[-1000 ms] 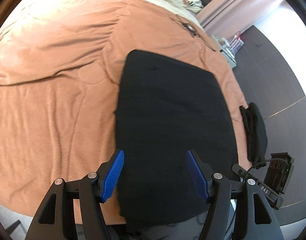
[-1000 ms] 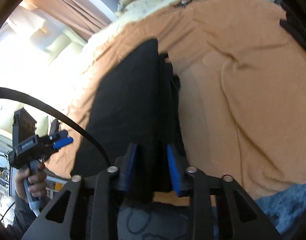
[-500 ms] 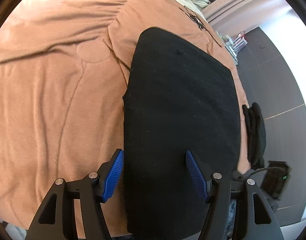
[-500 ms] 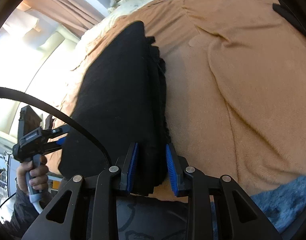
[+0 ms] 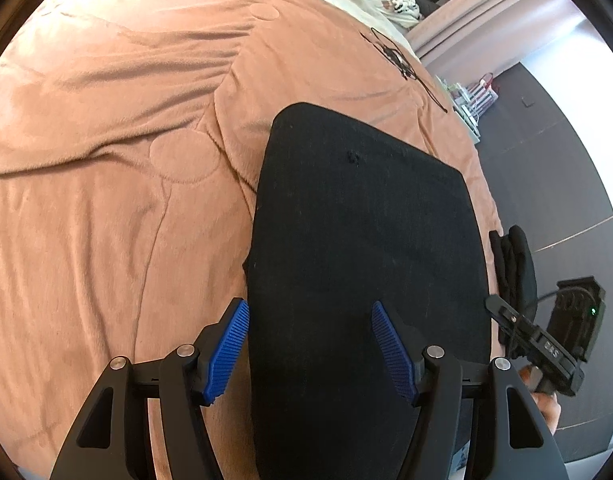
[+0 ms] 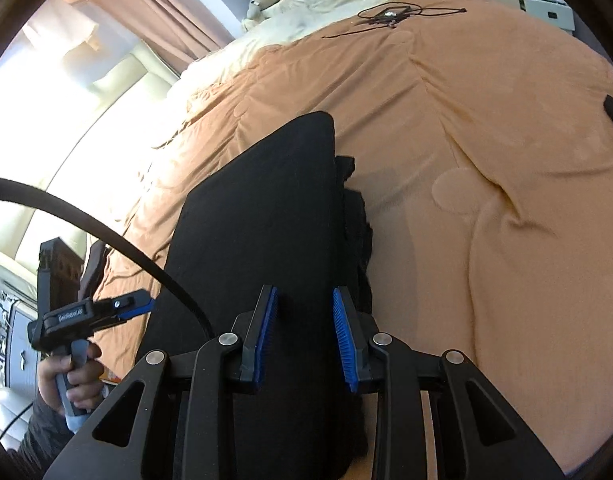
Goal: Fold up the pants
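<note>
The folded black pants (image 5: pixel 362 240) lie flat on the orange blanket (image 5: pixel 106 200) of a bed. My left gripper (image 5: pixel 311 352) hovers open over their near end, its left pad at the pants' left edge and its right pad above the cloth. In the right wrist view the pants (image 6: pixel 258 216) run away from me in a thick stack, looser layers showing along their right side. My right gripper (image 6: pixel 305 338) is shut on that stacked edge, with black cloth filling the gap between its blue pads.
A second black garment (image 5: pixel 514 264) hangs at the bed's right edge over dark floor (image 5: pixel 566 184). A thin black cable (image 6: pixel 390 14) lies on the blanket further up, near cream bedding (image 6: pixel 306 8) and plush toys. A hand (image 6: pixel 72 380) holds the other tool at lower left.
The right gripper has swung and risen with the pants' edge still between its pads. The left gripper has crept forward over the pants. Neither pair of jaws has changed width.
</note>
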Motion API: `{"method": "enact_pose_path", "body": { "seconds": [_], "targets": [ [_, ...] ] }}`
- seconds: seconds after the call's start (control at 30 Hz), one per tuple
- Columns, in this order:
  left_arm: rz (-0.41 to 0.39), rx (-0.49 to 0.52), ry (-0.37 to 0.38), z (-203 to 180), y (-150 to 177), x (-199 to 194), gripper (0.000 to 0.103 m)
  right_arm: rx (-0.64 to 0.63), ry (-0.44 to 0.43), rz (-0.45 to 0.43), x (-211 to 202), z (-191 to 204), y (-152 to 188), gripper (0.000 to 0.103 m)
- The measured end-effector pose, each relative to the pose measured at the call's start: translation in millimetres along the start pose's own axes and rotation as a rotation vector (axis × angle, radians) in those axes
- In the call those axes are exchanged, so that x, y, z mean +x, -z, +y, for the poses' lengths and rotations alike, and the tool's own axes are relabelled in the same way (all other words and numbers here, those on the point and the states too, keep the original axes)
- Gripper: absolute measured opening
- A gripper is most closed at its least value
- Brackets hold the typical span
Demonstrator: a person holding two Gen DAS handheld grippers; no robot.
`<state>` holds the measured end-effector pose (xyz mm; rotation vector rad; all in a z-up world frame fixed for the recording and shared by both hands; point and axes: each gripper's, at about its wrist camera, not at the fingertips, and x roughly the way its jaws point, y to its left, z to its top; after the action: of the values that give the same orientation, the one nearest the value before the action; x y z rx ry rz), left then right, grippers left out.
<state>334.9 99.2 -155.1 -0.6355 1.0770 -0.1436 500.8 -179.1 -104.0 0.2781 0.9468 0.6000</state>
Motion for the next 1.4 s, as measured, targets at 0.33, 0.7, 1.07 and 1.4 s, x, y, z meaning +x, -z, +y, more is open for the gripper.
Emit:
{"method": "enact_pose_path", "body": {
  "seconds": [0.33, 0.7, 1.07, 1.4],
  "targets": [
    [0.021, -0.037, -0.017, 7.9, -14.6, 20.3, 0.066, 0.035, -0.041, 0.015, 33.6, -16.4, -33.7, 0.027],
    [0.019, 0.013, 0.014, -11.7, -21.4, 15.0, 0.065, 0.099, -0.033, 0.025, 63.4, -44.7, -29.0, 0.027],
    [0.054, -0.031, 0.013, 5.6, -14.6, 17.4, 0.066, 0.144, -0.17, 0.022, 39.9, -56.5, -18.6, 0.077],
    [0.085, -0.04, 0.036, 15.3, -3.2, 18.8, 0.067, 0.168, -0.271, 0.143, 43.0, -73.8, 6.4, 0.081]
  ]
}}
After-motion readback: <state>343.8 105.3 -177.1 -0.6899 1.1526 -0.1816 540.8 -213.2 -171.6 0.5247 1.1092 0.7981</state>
